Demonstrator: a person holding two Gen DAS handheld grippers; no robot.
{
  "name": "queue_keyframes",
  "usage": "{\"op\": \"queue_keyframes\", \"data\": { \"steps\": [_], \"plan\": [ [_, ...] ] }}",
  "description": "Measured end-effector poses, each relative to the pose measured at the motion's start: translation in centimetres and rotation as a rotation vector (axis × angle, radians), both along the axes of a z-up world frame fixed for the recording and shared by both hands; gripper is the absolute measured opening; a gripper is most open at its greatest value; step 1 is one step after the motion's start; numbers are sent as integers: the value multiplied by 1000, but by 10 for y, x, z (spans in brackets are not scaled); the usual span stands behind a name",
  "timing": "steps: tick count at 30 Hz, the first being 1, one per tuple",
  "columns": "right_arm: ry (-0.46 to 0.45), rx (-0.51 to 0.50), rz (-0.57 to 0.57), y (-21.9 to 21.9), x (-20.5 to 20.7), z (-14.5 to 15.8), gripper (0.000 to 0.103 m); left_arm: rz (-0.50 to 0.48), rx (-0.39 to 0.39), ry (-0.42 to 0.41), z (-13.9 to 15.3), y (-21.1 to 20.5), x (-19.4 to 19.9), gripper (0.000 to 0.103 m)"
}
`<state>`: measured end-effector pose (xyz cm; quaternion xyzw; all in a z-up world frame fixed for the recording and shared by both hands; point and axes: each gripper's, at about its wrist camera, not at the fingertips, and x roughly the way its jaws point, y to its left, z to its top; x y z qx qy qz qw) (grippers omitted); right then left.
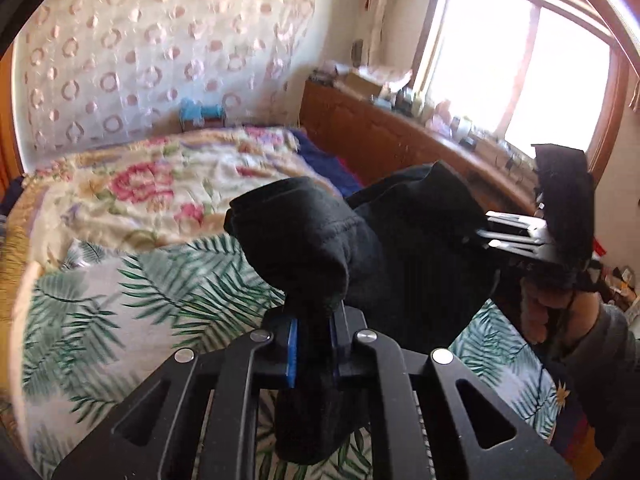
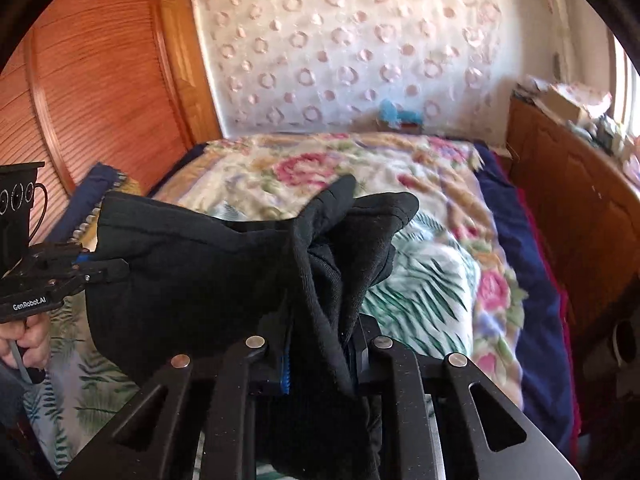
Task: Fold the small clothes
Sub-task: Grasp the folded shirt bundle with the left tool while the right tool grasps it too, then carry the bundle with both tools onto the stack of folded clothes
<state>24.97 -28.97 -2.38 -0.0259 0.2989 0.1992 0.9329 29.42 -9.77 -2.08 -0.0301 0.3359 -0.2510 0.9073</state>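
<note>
A small black garment (image 1: 400, 248) hangs stretched in the air between both grippers, above the bed. My left gripper (image 1: 314, 344) is shut on one bunched end of it. My right gripper (image 2: 320, 356) is shut on the other end, and the cloth (image 2: 200, 264) spreads from it to the left. The right gripper also shows in the left wrist view (image 1: 516, 236), and the left gripper in the right wrist view (image 2: 100, 268), each clamped on the cloth's edge. The fingertips are hidden by fabric.
Below lies a bed with a palm-leaf sheet (image 1: 100, 312) and a floral blanket (image 2: 304, 168). A wooden cabinet (image 1: 380, 136) with clutter stands under the window on the right. A wooden wardrobe (image 2: 100, 80) stands on the left. A blue toy (image 2: 396, 114) sits at the bed's head.
</note>
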Motion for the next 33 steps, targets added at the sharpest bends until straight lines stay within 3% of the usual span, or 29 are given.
{"op": "queue_keyframes", "data": {
  "steps": [7, 12, 19, 27, 33],
  "plan": [
    [-80, -7, 122, 60, -12, 28, 19, 99, -56, -82, 33, 75, -45, 12],
    [-122, -14, 242, 120, -9, 41, 19, 194, -47, -128, 45, 132, -70, 12],
    [-166, -20, 384, 212, 33, 59, 19, 360, -48, -208, 58, 217, -103, 12],
    [-231, -118, 563, 337, 101, 72, 19, 537, -75, -185, 25, 282, -113, 12],
    [-217, -213, 632, 409, 155, 42, 20, 612, -61, -129, -6, 303, -111, 12]
  ]
}}
